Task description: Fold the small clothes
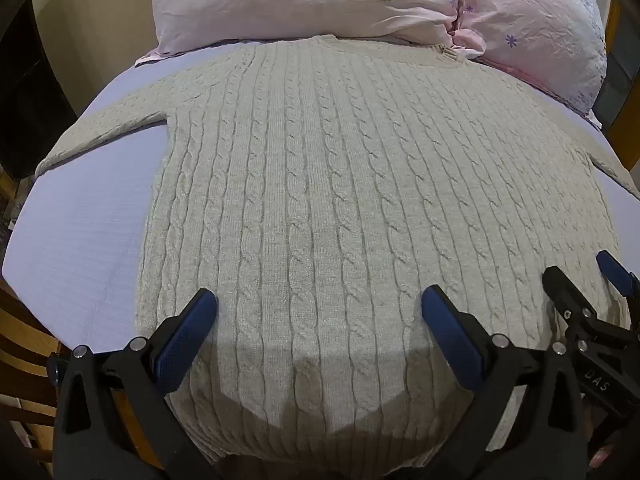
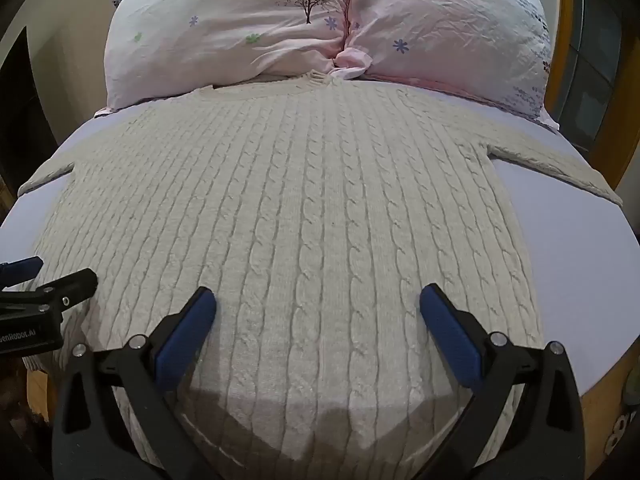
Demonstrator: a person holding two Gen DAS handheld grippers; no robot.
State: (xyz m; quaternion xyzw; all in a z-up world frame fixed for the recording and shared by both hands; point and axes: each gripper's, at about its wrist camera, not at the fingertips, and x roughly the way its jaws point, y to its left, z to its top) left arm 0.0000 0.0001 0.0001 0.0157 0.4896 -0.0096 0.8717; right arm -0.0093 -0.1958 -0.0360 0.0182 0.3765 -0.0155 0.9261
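A cream cable-knit sweater (image 1: 320, 168) lies flat on the bed, collar toward the pillows, sleeves spread to both sides; it also fills the right wrist view (image 2: 304, 208). My left gripper (image 1: 318, 308) is open, its blue-padded fingers held above the sweater's lower hem area. My right gripper (image 2: 318, 306) is open too, over the lower right part of the sweater. The right gripper shows at the right edge of the left wrist view (image 1: 588, 280), and the left gripper at the left edge of the right wrist view (image 2: 52, 276). Neither holds cloth.
A lavender sheet (image 1: 80, 232) covers the bed. Two pink floral pillows (image 2: 224, 36) (image 2: 452, 28) lie at the head, touching the collar. A wooden bed frame (image 2: 600, 404) shows at the near corners and a wooden post (image 2: 560, 40) at the right.
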